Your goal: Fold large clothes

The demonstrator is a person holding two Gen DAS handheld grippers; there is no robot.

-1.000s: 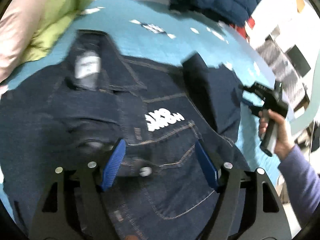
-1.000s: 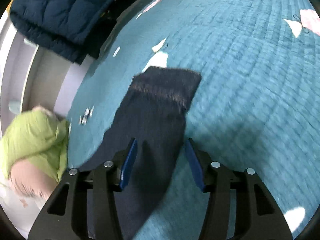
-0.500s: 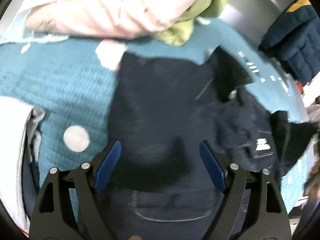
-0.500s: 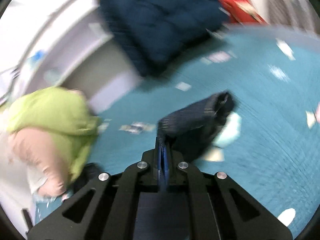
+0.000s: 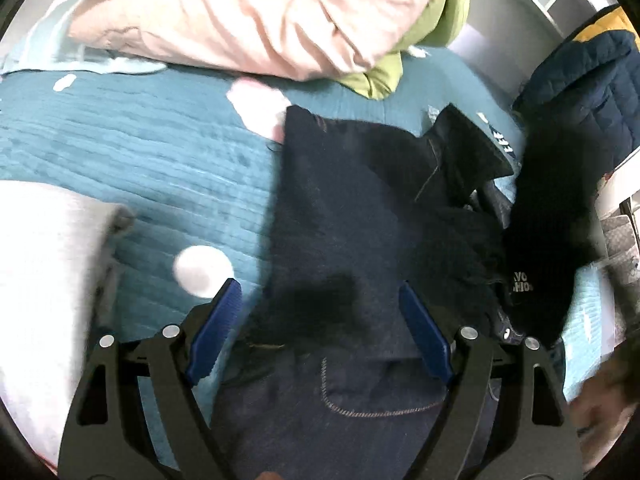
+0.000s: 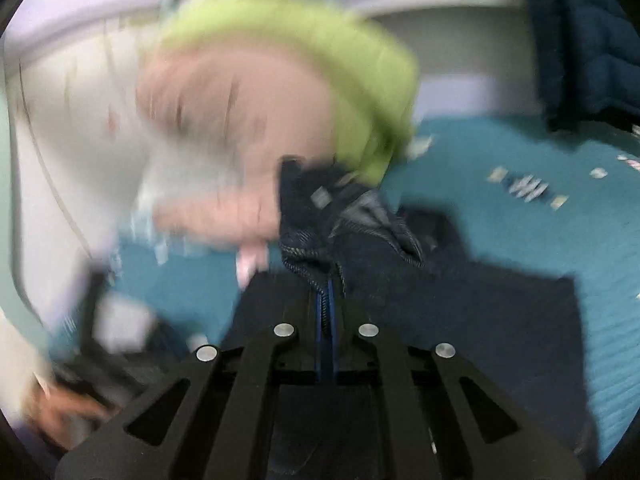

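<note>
A dark denim jacket (image 5: 340, 200) lies spread on the teal bedspread (image 5: 140, 152). My left gripper (image 5: 318, 286) hovers over the jacket's near part, jaws wide open, with cloth below them but nothing pinched. In the blurred right wrist view my right gripper (image 6: 329, 284) pinches the jacket's sleeve cuff (image 6: 320, 216) between its blue pads; the jaws are opening slightly but still press on the cloth. The cuff is lifted above the jacket body (image 6: 480, 312). In the left wrist view that sleeve (image 5: 552, 220) hangs as a dark raised strip at the right.
A pink and green garment pile (image 5: 280, 20) lies at the bed's far side, and a navy quilted jacket (image 5: 580, 80) at the far right. A pale garment (image 5: 40, 260) sits at the left. A person's hand (image 5: 600, 420) shows at the lower right.
My right gripper shut on the sleeve cuff, lifted it and swung it across the jacket toward the pink and green pile. My left gripper swept from the chest logo to the jacket's other side.
</note>
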